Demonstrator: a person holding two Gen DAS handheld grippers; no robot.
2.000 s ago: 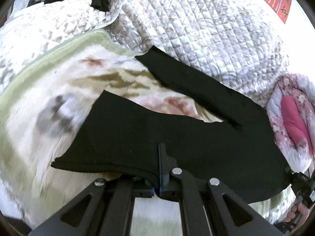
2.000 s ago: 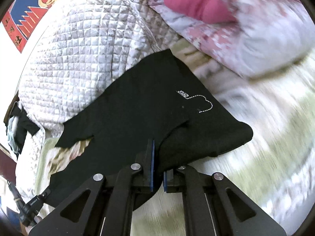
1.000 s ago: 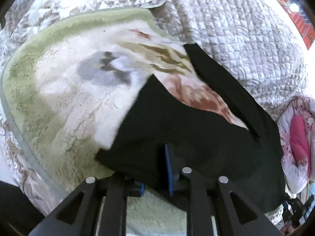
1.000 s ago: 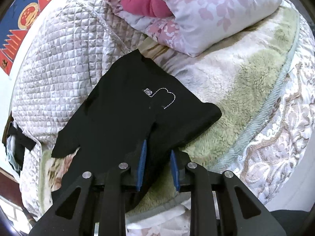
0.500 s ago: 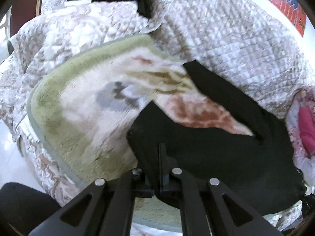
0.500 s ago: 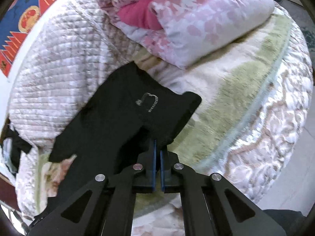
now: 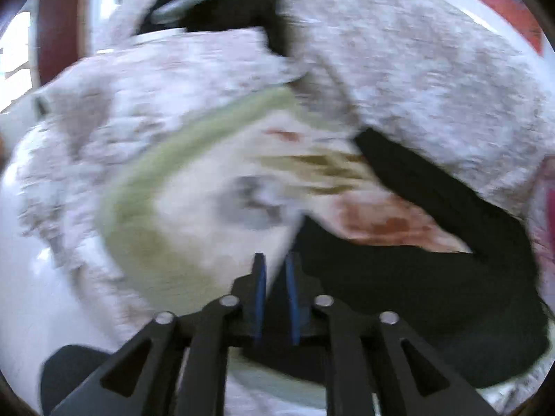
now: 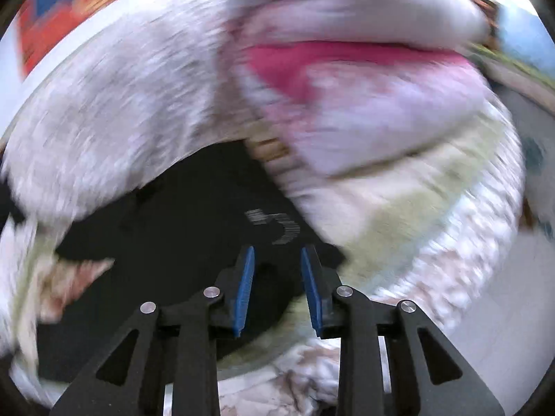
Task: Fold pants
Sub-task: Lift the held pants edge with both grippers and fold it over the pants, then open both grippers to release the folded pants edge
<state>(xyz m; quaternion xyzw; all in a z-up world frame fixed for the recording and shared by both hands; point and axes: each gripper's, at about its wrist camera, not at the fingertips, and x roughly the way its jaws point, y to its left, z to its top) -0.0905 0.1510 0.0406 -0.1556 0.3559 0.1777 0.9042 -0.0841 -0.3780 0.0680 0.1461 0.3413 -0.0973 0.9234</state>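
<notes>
The black pants (image 7: 416, 284) lie folded on a green-edged fleece blanket (image 7: 194, 215), their two legs reaching away to the upper right. My left gripper (image 7: 274, 256) hovers over the pants' near left edge. Its jaws are opening, and the blue pads (image 7: 259, 277) stand apart without pinching cloth. In the right wrist view the pants (image 8: 180, 225) show a white stitched mark (image 8: 277, 225). My right gripper (image 8: 277, 249) is above the near corner by that mark. Its jaws are opening too and nothing is pressed between its pads (image 8: 244, 280). Both views are motion-blurred.
A grey quilted bedspread (image 7: 416, 69) rises behind the blanket. A pink floral duvet or pillow (image 8: 364, 79) is stacked at the right, close to the pants' waist end. Dark clothes (image 7: 225, 14) lie at the far left. The bed's edge and the floor (image 8: 485, 329) are near.
Half a second ago both grippers were shut on the pants' near edge. Now both pairs of jaws stand apart, the cloth is let go, and both grippers have lifted away.
</notes>
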